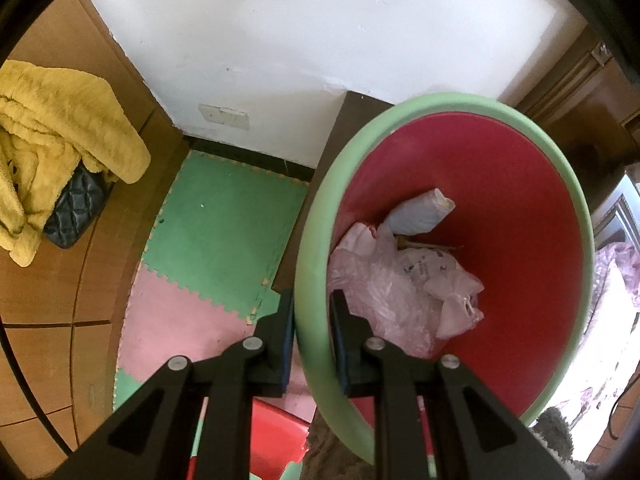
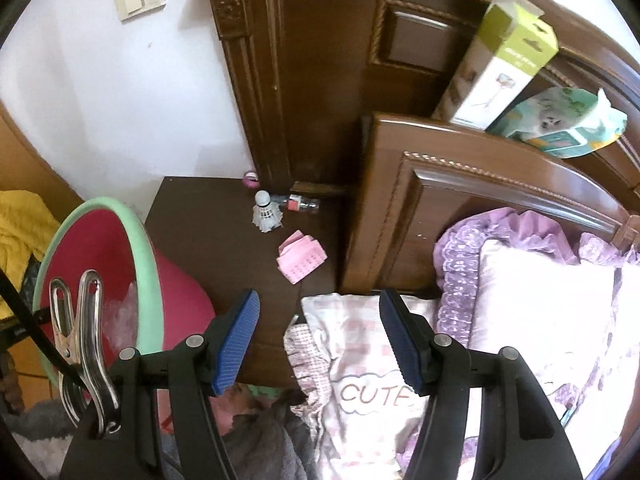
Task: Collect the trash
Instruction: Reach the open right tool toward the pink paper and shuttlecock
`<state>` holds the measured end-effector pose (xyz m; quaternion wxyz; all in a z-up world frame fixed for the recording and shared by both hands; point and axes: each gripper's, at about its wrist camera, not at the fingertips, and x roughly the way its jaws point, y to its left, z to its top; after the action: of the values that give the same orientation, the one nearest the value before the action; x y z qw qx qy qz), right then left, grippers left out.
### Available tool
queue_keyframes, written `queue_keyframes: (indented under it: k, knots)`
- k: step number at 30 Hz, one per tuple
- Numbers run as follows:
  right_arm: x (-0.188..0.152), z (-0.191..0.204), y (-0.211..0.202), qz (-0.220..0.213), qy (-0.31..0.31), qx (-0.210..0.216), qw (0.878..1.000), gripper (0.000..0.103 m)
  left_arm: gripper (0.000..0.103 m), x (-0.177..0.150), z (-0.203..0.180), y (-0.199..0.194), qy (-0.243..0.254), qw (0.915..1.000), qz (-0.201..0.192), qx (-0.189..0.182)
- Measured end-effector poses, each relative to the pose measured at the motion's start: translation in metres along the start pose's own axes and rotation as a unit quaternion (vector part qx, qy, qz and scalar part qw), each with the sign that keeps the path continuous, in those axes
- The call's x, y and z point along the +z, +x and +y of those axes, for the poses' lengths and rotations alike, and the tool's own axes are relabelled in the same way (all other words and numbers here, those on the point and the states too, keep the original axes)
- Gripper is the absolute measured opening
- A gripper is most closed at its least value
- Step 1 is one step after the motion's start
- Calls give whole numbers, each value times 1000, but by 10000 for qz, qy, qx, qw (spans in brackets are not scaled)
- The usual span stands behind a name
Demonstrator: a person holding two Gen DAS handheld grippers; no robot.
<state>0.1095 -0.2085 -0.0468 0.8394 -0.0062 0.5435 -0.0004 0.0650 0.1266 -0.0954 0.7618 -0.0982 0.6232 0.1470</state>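
Observation:
A red trash bin with a green rim (image 1: 316,256) fills the right of the left wrist view, and my left gripper (image 1: 311,312) is shut on the near part of that rim. Inside lie a crumpled pink plastic bag (image 1: 384,284) and a rolled white wad (image 1: 420,216). In the right wrist view the bin (image 2: 144,248) stands at the left. My right gripper (image 2: 318,312) is open and holds nothing, above the near edge of a dark nightstand (image 2: 208,232). On the nightstand lie a pink wrapper (image 2: 301,258), a shuttlecock (image 2: 265,212) and a small clear bottle (image 2: 301,203).
A dark wooden headboard (image 2: 460,184) and a bed with pillows (image 2: 540,300) are at the right, boxes (image 2: 504,60) on top. Green and pink foam mats (image 1: 208,248) cover the floor. A yellow blanket (image 1: 60,120) and a black bag (image 1: 76,208) lie on a wooden cabinet at left.

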Motion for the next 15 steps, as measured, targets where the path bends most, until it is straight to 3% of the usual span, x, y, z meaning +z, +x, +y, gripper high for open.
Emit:
queue_keyframes:
  k: [4, 9, 12, 15]
  knots:
    - [-5, -3, 4, 92, 72, 22, 9999, 64, 18, 1, 10, -2, -347, 9988, -145, -324]
    - [-2, -3, 13, 224, 228, 268, 9991, 64, 17, 0, 1, -2, -159, 9996, -237, -36]
    - [12, 1, 19, 209, 86, 273, 9994, 64, 17, 0, 3, -4, -315, 9992, -233, -103]
    - [24, 3, 28, 200, -18, 369, 9991, 64, 15, 1, 5, 0, -460, 9988, -128, 94]
